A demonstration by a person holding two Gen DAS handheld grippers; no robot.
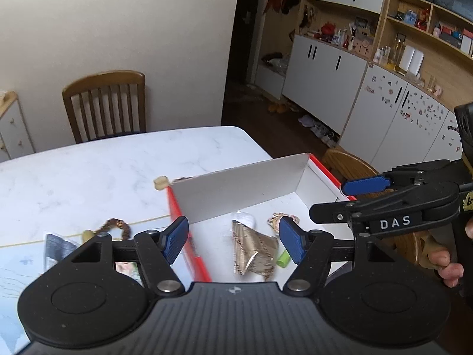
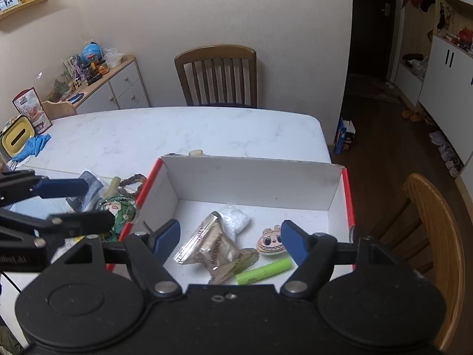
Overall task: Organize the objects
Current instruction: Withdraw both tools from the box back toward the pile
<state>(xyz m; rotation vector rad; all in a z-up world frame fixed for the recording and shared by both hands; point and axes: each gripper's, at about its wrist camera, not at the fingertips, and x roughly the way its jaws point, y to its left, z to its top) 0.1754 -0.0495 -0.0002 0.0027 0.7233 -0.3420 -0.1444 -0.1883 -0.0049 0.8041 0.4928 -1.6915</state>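
Hovering: both tongs hang above the open box, tilted downward, nothing between either pair of pads.
Left tongs (image 1: 233,241): jaws apart and empty; the box's left red edge runs just beneath the left pad.
Right tongs (image 2: 230,241): jaws apart and empty, held over the middle of the box; a hand (image 1: 449,263) grips the handle.
Box (image 2: 251,177): white inside, red-edged, standing on the marble worktop (image 2: 177,130), directly below and ahead of both tongs.
Box contents: a tan crinkled packet (image 2: 215,251) lies between the right tongs' pads in view, below them; a white pouch (image 2: 235,219) touches its far side; a green tube (image 2: 263,270) lies just inside the right pad; a cartoon-face charm (image 2: 270,241) sits beside that pad.
Outside the box, left of the tongs: a bead bracelet (image 1: 116,226), a green figure badge (image 2: 118,210), and a grey sachet (image 1: 57,247) on the worktop.
Beyond the box: a small cream lump (image 1: 161,182) against its far corner; a wooden chair (image 2: 217,75) at the worktop's far side.
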